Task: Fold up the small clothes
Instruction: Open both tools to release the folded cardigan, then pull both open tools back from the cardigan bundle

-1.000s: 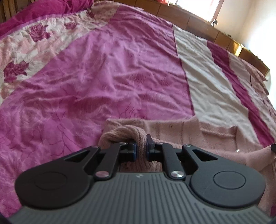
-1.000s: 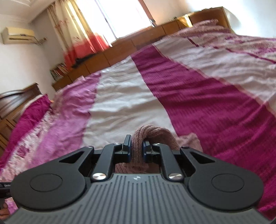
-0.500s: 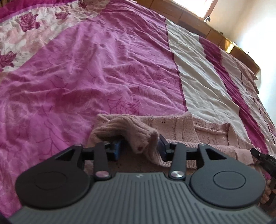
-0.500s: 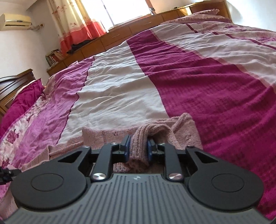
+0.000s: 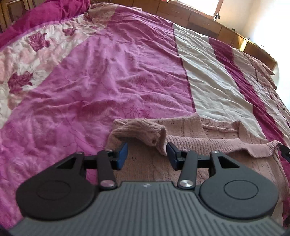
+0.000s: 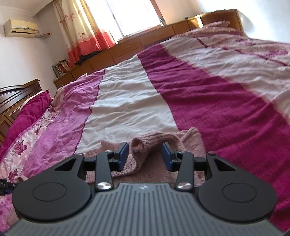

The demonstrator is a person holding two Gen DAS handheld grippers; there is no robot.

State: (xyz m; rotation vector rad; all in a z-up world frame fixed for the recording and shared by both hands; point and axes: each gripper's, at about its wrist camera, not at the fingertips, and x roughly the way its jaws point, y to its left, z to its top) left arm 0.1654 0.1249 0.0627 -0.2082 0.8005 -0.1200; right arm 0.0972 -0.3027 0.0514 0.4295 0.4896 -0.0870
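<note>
Your left gripper [image 5: 146,154] and right gripper [image 6: 145,154] both have fingers spread apart, holding nothing; the pink sweater [image 5: 208,130] lies on the bed [image 5: 108,81], a rolled edge between each pair.

A home bedroom: wide bed [image 6: 226,94] under striped pink quilt, curtained window [image 6: 134,16] at top, wall air conditioner [image 6: 20,28] upper left.
</note>
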